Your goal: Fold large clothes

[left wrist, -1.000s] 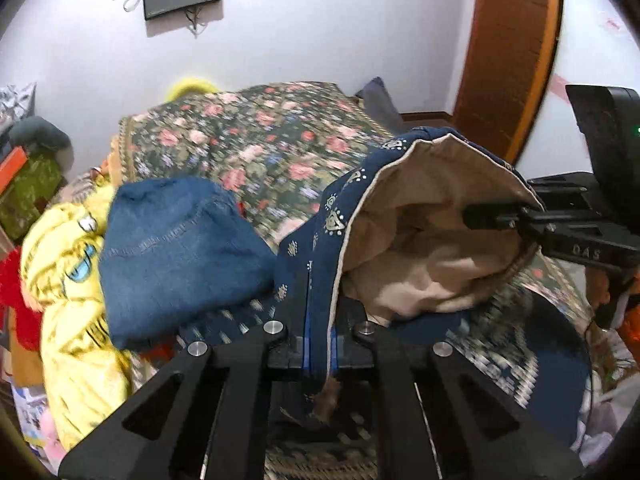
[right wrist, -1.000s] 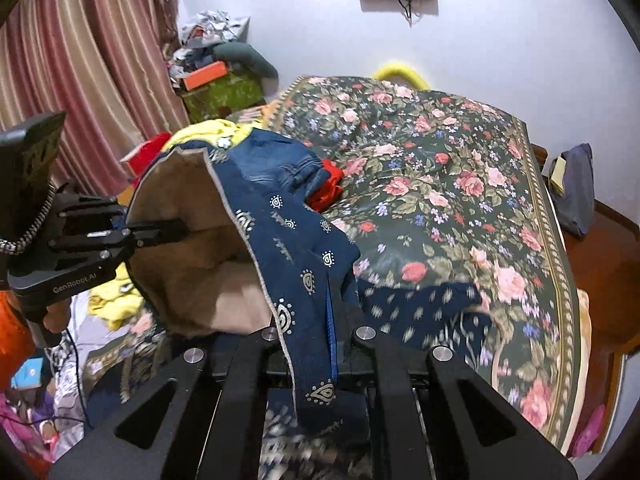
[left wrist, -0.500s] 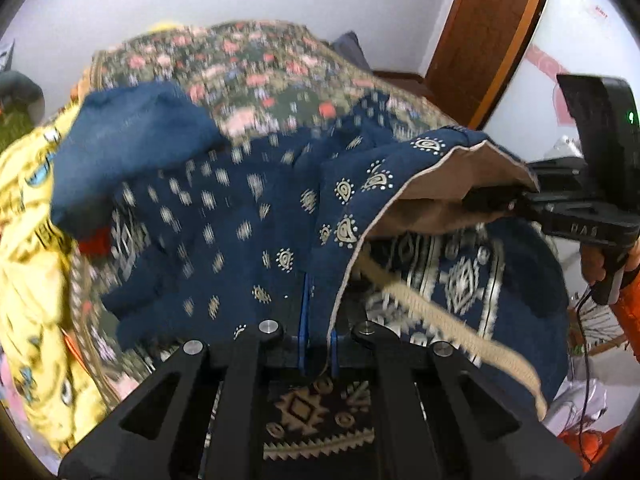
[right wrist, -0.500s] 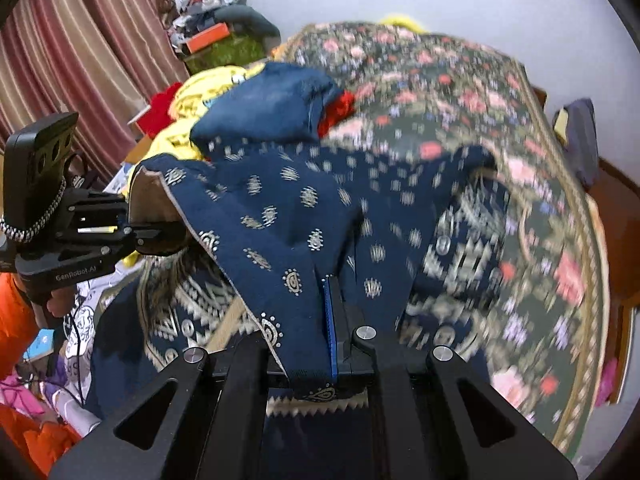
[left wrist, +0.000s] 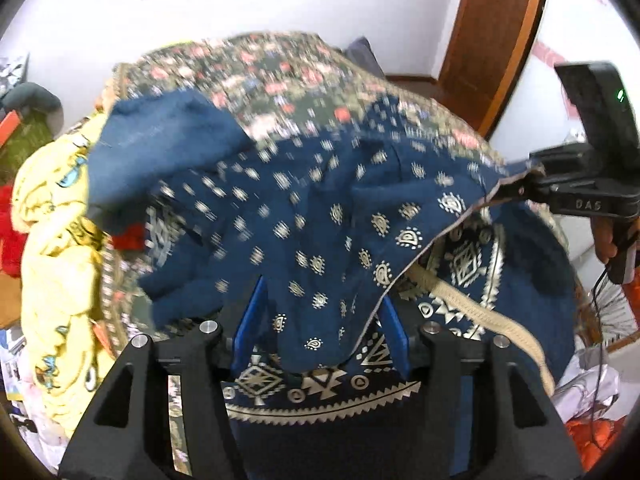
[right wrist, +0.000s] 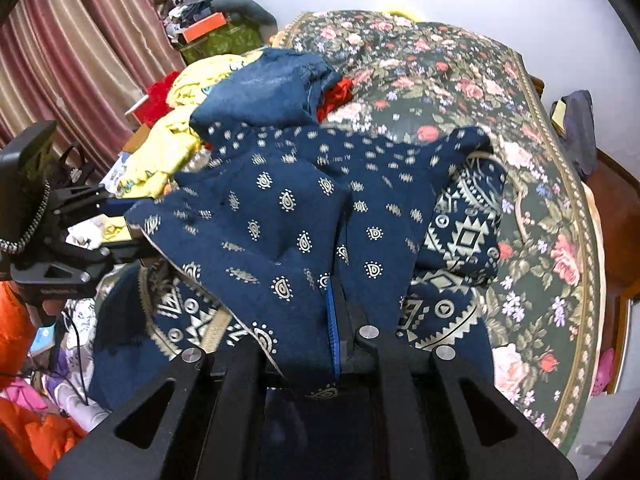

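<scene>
A navy garment [left wrist: 320, 208] with small gold motifs lies on the bed, its top layer folded over a lower part with a broad gold geometric border [left wrist: 472, 264]. My left gripper [left wrist: 324, 320] is opening: its blue pads [left wrist: 256, 320] stand apart and the hem lies loosely between them. My right gripper [right wrist: 334, 320] is shut on the other corner of the same garment [right wrist: 280, 208]. The left wrist view shows the right gripper [left wrist: 508, 190] pinching the pale-lined edge. In the right wrist view the left gripper [right wrist: 132, 224] sits at the fold's left corner.
A floral bed cover [right wrist: 440, 72] spreads beyond the garment. Folded jeans [right wrist: 264, 92] rest at its far left on yellow cloth [left wrist: 52, 240] and something red [right wrist: 336, 96]. Clutter and a curtain [right wrist: 80, 48] fill the left; a wooden door [left wrist: 492, 32] stands at the right.
Both grippers carried the raised fold down onto the lower part, hiding its pale inside. The left gripper's pads, shut on the hem before, have parted.
</scene>
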Demonstrator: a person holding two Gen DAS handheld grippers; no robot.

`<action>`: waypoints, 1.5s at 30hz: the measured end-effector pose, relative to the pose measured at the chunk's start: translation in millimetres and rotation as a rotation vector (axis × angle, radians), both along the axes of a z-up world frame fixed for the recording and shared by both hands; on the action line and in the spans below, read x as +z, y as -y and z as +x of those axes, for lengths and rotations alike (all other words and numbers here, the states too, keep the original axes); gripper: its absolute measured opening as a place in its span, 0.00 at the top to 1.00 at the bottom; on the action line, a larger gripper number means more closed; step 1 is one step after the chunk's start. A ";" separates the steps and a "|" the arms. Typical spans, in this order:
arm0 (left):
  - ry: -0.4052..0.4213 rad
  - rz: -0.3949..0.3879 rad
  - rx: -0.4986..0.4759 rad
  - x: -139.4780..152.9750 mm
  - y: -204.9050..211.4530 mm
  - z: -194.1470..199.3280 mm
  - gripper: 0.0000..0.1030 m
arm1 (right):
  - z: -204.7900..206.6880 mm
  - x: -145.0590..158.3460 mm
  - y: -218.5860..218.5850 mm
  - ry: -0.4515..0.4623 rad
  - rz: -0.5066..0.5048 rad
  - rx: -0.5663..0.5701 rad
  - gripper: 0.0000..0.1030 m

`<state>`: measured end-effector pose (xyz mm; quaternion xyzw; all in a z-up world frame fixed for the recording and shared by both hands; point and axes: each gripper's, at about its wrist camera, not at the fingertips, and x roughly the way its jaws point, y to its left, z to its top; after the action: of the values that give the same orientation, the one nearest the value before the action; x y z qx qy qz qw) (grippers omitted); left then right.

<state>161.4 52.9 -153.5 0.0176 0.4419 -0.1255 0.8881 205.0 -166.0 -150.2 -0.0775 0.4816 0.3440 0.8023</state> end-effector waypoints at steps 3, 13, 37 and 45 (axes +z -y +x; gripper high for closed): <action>0.047 -0.012 0.039 22.2 -14.9 -3.6 0.44 | -0.1 11.2 1.8 0.018 0.012 0.000 0.92; 0.153 -0.044 0.146 73.1 -54.7 17.4 0.40 | 1.7 33.2 12.5 0.071 -0.020 -0.039 0.78; -0.155 0.014 0.072 -55.1 -7.0 62.6 0.40 | 35.4 33.4 24.9 0.122 0.028 -0.142 0.43; -0.087 -0.049 0.247 -28.6 -71.5 46.0 0.37 | 55.9 -51.7 15.2 -0.079 -0.070 -0.172 0.43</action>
<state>207.3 124.4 -182.1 -0.0642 0.4754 -0.0269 0.8770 260.9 -181.3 -201.9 -0.0503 0.5295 0.2597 0.8060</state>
